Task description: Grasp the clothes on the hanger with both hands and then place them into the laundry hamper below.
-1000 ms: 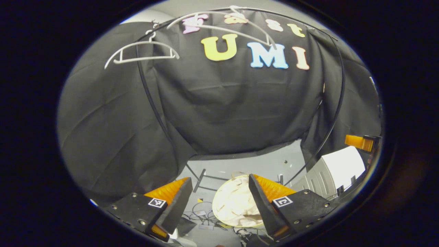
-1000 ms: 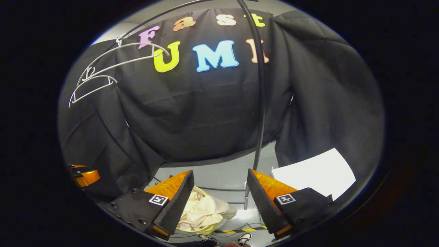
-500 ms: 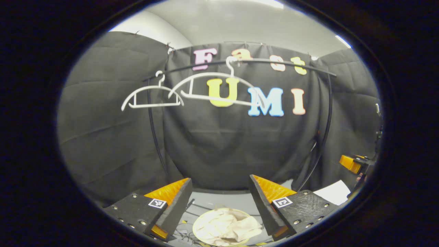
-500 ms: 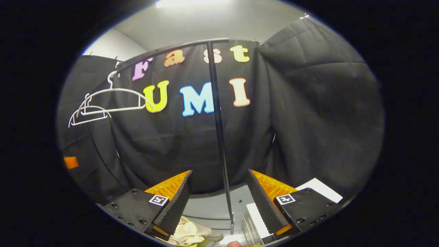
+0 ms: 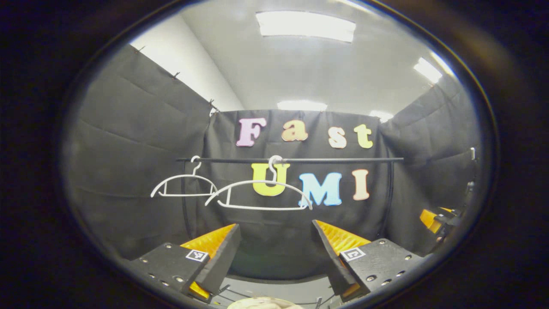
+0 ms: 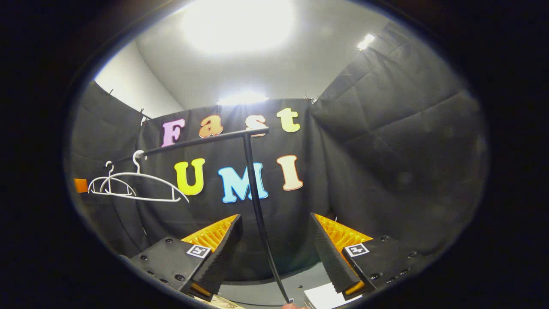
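1. The left tool (image 5: 274, 253) is released, its two fingers spread wide with nothing between them, pointing level at the booth's back wall.
2. The right tool (image 6: 274, 251) is likewise released and empty-handed; in the right gripper view the upright post (image 6: 257, 210) of the clothes rack rises in the gap between its fingers, farther off (not touching either finger, as far as can be told).
3. In the left gripper view, the right tool shows again as a small shape at the far right edge (image 5: 437, 219), too small to read its state there.
4. The left gripper view looks square at the rail (image 5: 291, 160), with two white hangers on it: the near hanger (image 5: 258, 195) ahead of the tool and the far hanger (image 5: 183, 186) to its left. Both hang bare.
5. The right gripper view sees the same hangers from the side, bunched at the left, with the near hanger (image 6: 139, 184) overlapping the far hanger (image 6: 107, 182), and the rail (image 6: 197, 140) slanting up to meet the post.
6. A pale sliver, probably the laundry hamper's rim (image 5: 263, 304), peeks at the bottom edge of the left gripper view, below and between the fingers; the clothes in it cannot be made out.
7. Something pale and flat (image 6: 326, 297) lies on the floor by the post's foot in the right gripper view.
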Demonstrator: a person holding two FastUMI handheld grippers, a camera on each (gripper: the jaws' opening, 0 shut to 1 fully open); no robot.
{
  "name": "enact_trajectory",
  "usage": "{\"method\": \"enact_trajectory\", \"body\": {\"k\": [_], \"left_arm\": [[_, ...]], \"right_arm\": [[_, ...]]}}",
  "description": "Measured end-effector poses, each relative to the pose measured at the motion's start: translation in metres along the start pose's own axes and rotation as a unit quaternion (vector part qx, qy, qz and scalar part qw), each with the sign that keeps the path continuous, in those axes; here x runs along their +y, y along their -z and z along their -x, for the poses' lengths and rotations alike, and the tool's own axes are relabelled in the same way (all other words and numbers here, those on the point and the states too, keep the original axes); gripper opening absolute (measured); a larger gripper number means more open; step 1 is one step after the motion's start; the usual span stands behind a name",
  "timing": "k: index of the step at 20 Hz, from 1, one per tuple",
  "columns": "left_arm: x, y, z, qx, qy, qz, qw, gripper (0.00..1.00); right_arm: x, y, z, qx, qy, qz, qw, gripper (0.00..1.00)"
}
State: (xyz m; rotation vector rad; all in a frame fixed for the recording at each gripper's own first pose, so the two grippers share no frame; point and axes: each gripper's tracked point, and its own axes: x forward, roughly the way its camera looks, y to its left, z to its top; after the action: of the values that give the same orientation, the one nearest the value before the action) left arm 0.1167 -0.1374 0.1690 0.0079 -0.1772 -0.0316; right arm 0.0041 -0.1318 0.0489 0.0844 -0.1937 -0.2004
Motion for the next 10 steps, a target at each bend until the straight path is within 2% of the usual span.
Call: {"method": "enact_trajectory", "body": {"k": [4, 5, 6, 7, 9, 10], "left_arm": [[0.016, -0.001, 0.023, -0.016, 0.003, 0.002, 1.000, 0.96], [0.024, 0.004, 0.022, -0.011, -0.004, -0.004, 1.000, 0.95], [0.030, 0.015, 0.017, 0.002, -0.005, -0.009, 1.000, 0.95], [0.033, 0.027, 0.013, 0.017, -0.002, -0.011, 1.000, 0.95], [0.039, 0.044, 0.004, 0.035, -0.003, -0.010, 0.999, 0.95], [0.041, 0.052, 0.003, 0.044, -0.003, -0.008, 0.999, 0.96]], "right_arm": [[0.015, 0.017, 0.014, 0.020, 0.002, 0.005, 1.000, 0.98], [0.019, 0.023, 0.015, 0.030, 0.002, 0.010, 0.999, 0.92], [0.023, 0.027, 0.017, 0.038, -0.002, 0.016, 0.999, 0.92], [0.027, 0.031, 0.019, 0.043, -0.004, 0.023, 0.999, 0.98], [0.036, 0.041, 0.019, 0.052, -0.005, 0.033, 0.998, 0.98], [0.041, 0.046, 0.020, 0.058, -0.005, 0.037, 0.998, 0.92]]}}
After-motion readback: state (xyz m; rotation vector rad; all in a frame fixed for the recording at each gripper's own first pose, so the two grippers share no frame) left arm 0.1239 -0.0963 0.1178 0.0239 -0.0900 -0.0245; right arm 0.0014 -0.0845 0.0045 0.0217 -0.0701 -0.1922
